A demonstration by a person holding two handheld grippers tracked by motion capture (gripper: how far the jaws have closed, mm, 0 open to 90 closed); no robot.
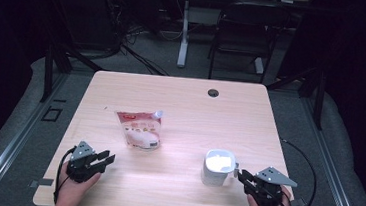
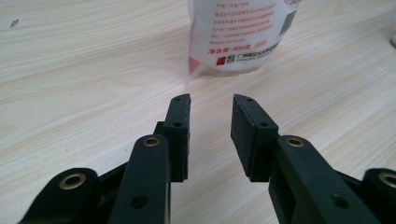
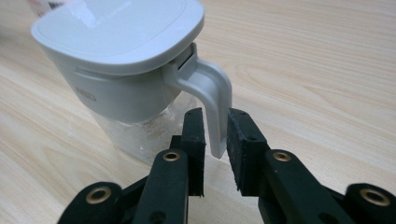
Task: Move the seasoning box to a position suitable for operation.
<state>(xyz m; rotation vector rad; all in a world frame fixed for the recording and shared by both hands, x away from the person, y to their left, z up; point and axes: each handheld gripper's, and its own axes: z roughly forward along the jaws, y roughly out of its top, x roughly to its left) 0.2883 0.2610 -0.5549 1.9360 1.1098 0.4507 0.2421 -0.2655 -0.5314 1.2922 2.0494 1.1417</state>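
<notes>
A white jug [image 1: 217,167] with a flat lid stands at the near right of the wooden table [image 1: 186,103]. In the right gripper view the jug [image 3: 121,60] is close, its handle [image 3: 217,88] hanging between the jaws of my right gripper [image 3: 215,114]. The pads sit just beside the handle without pressing it. From above, the right gripper [image 1: 241,176] points left at the jug. A white and red spouted pouch [image 1: 140,129] lies mid-table. My left gripper [image 1: 107,157] is open and holds nothing. It points at the pouch [image 2: 238,32], a short way off from my left gripper [image 2: 211,100].
A round cable hole [image 1: 213,92] sits near the table's far edge. Beyond the table stand a dark chair [image 1: 242,33] and a white desk leg [image 1: 184,33], with cables on the floor. Bare wood lies between the pouch and the jug.
</notes>
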